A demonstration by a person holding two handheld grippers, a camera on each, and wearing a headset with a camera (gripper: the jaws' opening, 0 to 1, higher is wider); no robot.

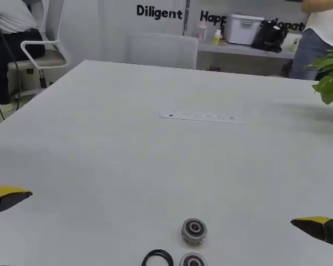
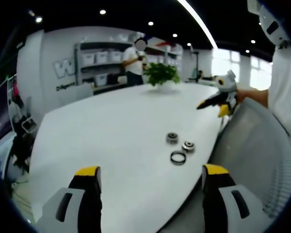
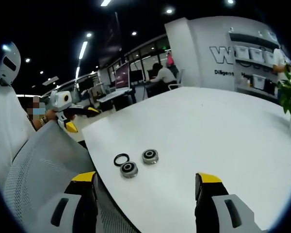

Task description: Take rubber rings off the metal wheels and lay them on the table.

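The left gripper [image 2: 151, 171] has its jaws spread wide at the bottom of its own view, yellow tips well apart. There's just bare table [image 2: 111, 126] between them, and they touch nothing. The right gripper [image 3: 145, 175] is the same story: jaws wide apart, pinching nothing, one over the table and the other over a grey mesh chair back [image 3: 43, 165]. In the head view one yellow tip pokes in at the left edge and another at the lower right, both well clear of the parts.

Now the parts, at bottom centre of the head view. The upper wheel [image 1: 194, 231] is a small metal disc with a bright hub and a dark outer band, lying flat. Just below it sits the lower wheel [image 1: 193, 260]. To its left is the rubber ring [image 1: 157, 258], a thin black loop lying loose and flat on the table, near that wheel but apart from it. In the right gripper view the same trio sits centre-left, with the ring leftmost.

One thing is hard to call: whether those dark bands on the wheels are rubber rings is too small to tell. The bottom edge of the head view cuts the lower wheel and the ring, and the frame edges cut off each gripper behind its tip. Further up, a white power strip [image 1: 202, 117] lies mid-table, and a green plant [image 1: 332, 77] sits at the right edge.
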